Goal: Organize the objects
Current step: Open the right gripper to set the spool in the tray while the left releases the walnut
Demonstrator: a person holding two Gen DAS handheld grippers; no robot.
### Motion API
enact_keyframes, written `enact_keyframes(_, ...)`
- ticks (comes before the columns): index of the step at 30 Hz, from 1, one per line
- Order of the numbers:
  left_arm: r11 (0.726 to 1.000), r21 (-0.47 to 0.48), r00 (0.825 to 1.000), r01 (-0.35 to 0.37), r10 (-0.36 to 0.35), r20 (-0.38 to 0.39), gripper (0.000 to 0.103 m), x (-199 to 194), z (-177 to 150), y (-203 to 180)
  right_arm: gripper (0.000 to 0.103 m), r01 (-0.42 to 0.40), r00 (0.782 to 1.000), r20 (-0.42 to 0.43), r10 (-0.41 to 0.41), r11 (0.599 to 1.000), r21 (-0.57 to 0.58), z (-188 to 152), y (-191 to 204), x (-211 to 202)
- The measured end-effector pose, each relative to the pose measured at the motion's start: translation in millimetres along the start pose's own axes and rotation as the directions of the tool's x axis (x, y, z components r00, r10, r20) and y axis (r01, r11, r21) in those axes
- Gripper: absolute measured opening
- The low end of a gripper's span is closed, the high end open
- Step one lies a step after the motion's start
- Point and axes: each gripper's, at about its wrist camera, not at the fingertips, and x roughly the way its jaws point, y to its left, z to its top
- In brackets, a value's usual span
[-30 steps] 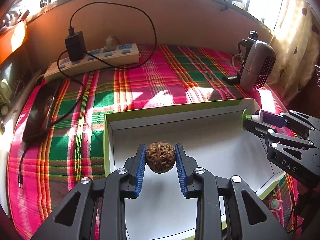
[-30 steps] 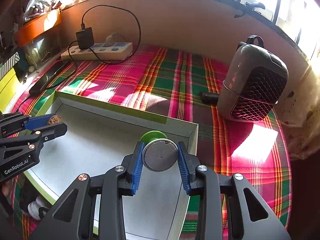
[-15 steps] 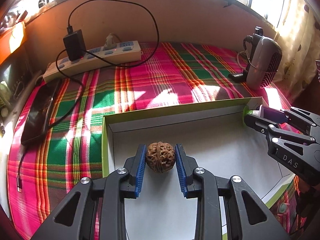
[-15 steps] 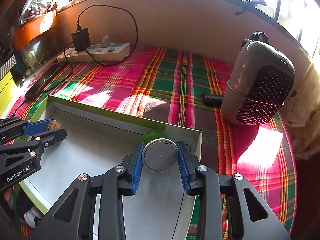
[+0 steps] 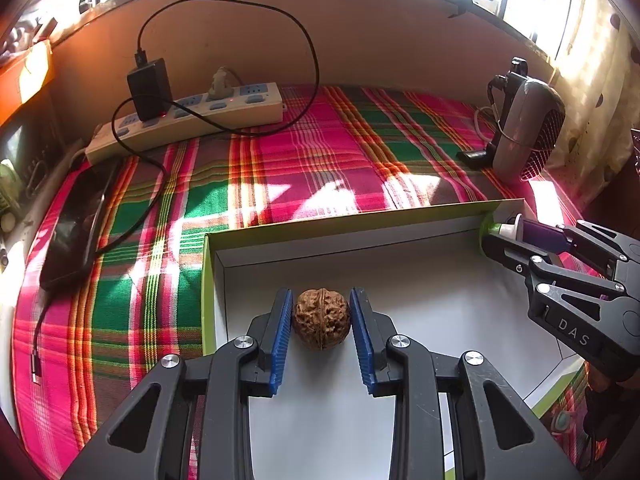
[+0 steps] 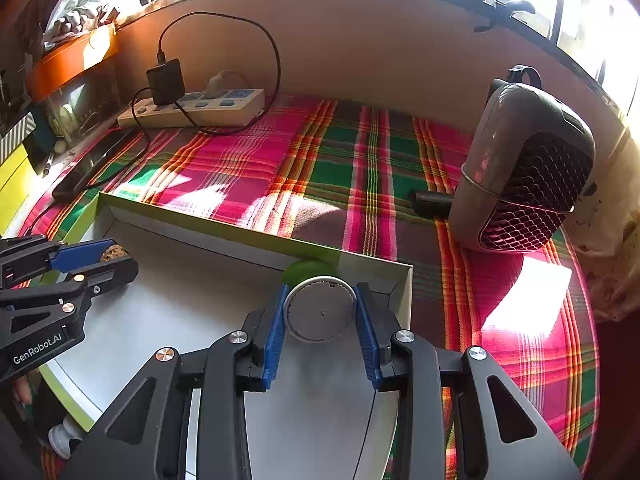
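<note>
My left gripper's [image 5: 321,334] jaws are opening off the walnut [image 5: 321,318], which a second ago sat pinched between the pads; a sliver of gap shows on its left side now; the plaid cloth [image 5: 304,168] spreads under the open white box [image 5: 280,236]; the walnut rests on the box floor near the left wall; my right gripper [image 6: 320,322] clamps a round white container [image 6: 320,314] with a green end at the box's far right corner.

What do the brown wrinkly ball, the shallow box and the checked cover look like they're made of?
Brown wrinkled ball: likely a real walnut shell, matte, deeply ridged with a seam. Shallow green-edged white box: probably thin cardboard, with folded walls and a smooth inside. Pink-and-green plaid cover: woven cloth, with visible thread lines and soft creases.
</note>
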Motion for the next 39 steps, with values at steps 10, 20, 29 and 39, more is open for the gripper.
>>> enact_keyframes(10,1.0,-0.004,1.0,0.005,-0.005,0.003,0.03,-1,-1,1,0.038,-0.001,1.0,-0.009,0.001,1.0,0.003,-3,2,3)
enact_keyframes(20,1.0,-0.012,1.0,0.005,-0.004,0.005,0.032,-2,-1,2,0.045,0.007,1.0,0.003,-0.007,1.0,0.002,-3,3,2)
enact_keyframes(29,1.0,-0.016,1.0,-0.003,0.004,0.008,0.032,-5,-1,2,0.045,0.004,1.0,0.007,-0.004,1.0,0.012,-4,0,1)
enact_keyframes(39,1.0,-0.006,0.999,-0.015,0.016,0.037,0.032,-17,-4,-1,0.045,-0.007,0.999,0.04,0.005,0.999,0.041,-6,-2,-12)
